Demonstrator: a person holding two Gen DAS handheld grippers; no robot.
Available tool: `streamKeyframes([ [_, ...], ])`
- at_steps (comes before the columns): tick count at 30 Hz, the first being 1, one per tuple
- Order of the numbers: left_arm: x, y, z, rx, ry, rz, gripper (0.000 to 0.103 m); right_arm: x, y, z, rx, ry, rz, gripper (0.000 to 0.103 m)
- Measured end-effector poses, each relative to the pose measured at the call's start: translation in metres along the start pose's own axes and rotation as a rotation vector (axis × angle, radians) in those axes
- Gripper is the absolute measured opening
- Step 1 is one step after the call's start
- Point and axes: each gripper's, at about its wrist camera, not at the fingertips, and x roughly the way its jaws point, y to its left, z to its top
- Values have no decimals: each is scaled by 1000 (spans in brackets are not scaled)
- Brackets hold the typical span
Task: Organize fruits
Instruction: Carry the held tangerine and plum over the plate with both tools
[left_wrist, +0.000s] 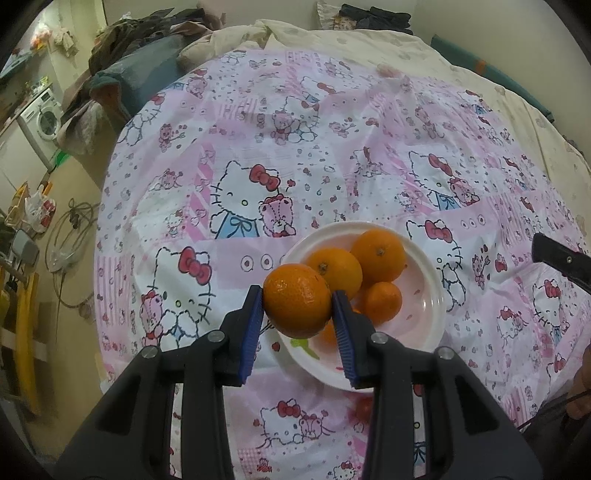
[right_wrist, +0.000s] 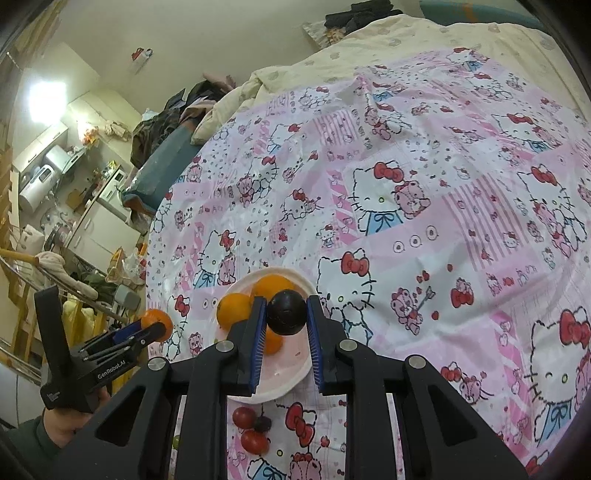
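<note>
Two grippers loaded, both lifted over the white plate (left_wrist: 436, 295) on the cartoon-print cloth (left_wrist: 332, 155). Left gripper (left_wrist: 297, 301) is clamped on an orange (left_wrist: 297, 304), pads pressing its sides, fruit hanging just above the plate's near-left rim. Right gripper (right_wrist: 286, 314) is clamped on a dark round fruit (right_wrist: 286, 312), plum-like, exact kind unclear, held over the plate's middle. Plate already holds three oranges (left_wrist: 376, 254) bunched toward its far side, maybe one more hidden under the held orange. Near side of the plate floor is bare. Off the plate, just beyond its near rim toward the person, small red fruits (right_wrist: 243, 417) and a dark one lie loose on the cloth.

Step in hand, by my read: bring the orange in to join the pile; the dark fruit likely belongs elsewhere, sorted by kind.

Doing it well: lower the orange onto the bare near part of the plate, not on top of the pile, or it rolls. Part the jaws only once the fruit is touching down. Keep the grippers apart over the plate, one at a time. Plate sits on soft bedding, so avoid pushing the rim or it tips.
</note>
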Motion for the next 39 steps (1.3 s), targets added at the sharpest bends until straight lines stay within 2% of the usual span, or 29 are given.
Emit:
streamKeyframes([
  [10, 21, -7, 6, 20, 19, -14, 33, 29, 4, 8, -38, 57, -1, 22],
  [18, 39, -2, 2, 3, 62, -35, 33, 72, 2, 8, -21, 176, 54, 23],
  [24, 54, -3, -2, 7, 103, -34, 33, 106, 7, -2, -38, 272, 46, 23],
  [33, 81, 1, -9, -18, 175, -37, 34, 123, 2, -6, -29, 307, 17, 23],
  [39, 81, 0, -11, -21, 176, -33, 34, 125, -4, -9, -17, 316, -9, 23],
])
